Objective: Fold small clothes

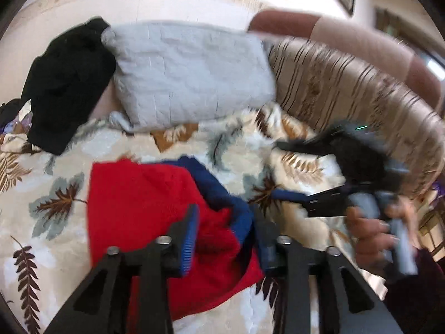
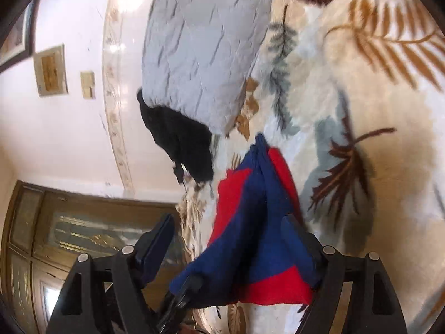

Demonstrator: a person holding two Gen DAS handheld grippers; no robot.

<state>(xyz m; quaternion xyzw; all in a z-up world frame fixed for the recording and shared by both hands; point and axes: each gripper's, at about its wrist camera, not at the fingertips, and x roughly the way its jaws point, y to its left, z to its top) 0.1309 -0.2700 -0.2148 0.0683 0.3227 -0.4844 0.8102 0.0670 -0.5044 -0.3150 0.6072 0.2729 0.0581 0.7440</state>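
A small red garment with blue sleeves (image 1: 144, 200) lies crumpled on a leaf-patterned blanket (image 1: 55, 167). My left gripper (image 1: 226, 236) hovers over its right part, open, with red and blue cloth between the fingers and no pad pressing on it. At the right of the left wrist view, a hand (image 1: 370, 231) holds my right gripper (image 1: 286, 171), blurred, with its jaws wide apart. In the right wrist view, the right gripper (image 2: 230, 239) stands open around a bunched blue and red fold of the garment (image 2: 258, 222), which leans against the right-hand finger.
A grey quilted pillow (image 1: 189, 72) lies behind the garment, with a black piece of clothing (image 1: 64, 83) to its left. A striped upholstered backrest (image 1: 347, 89) curves along the right. The right wrist view, rolled sideways, shows a wooden door (image 2: 69, 236) and framed pictures (image 2: 51, 69).
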